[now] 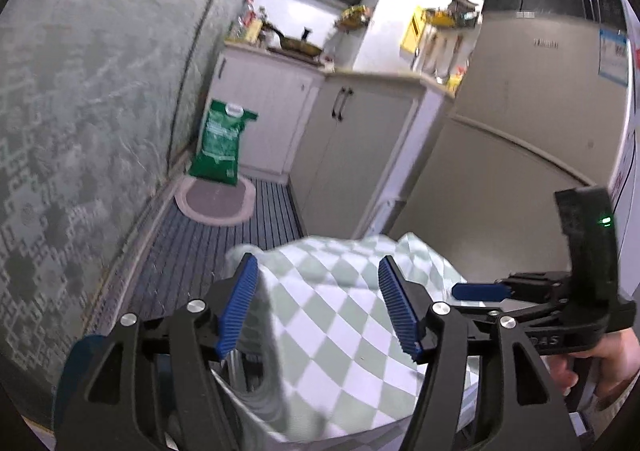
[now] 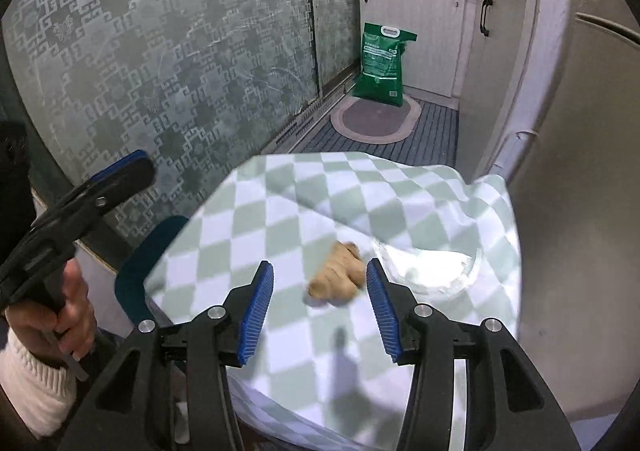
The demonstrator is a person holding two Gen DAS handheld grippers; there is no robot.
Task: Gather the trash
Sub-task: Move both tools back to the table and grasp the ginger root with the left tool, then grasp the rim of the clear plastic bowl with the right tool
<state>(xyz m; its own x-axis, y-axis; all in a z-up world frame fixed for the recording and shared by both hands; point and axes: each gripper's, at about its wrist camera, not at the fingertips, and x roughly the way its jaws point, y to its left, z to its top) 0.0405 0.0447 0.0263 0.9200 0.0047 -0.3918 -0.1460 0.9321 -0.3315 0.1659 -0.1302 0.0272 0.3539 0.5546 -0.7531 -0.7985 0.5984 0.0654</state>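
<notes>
Ginger root (image 2: 335, 276): tan, knobbly piece lying on the green-and-white checked tablecloth (image 2: 280, 219), just beside a clear plastic wrapper (image 2: 436, 271). Right gripper (image 2: 320, 309): blue pads apart, empty, the ginger just ahead of them. Left gripper (image 1: 318, 305): jaws apart, holding nothing, above the cloth. Green sack (image 2: 382, 63) on the floor by white cabinets; print unreadable. Refrigerator (image 1: 532, 91) badge and sticker too blurred to read.

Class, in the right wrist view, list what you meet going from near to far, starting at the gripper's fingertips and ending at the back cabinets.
right gripper → ginger root → checked tablecloth → oval floor mat → green bag → white cabinets
</notes>
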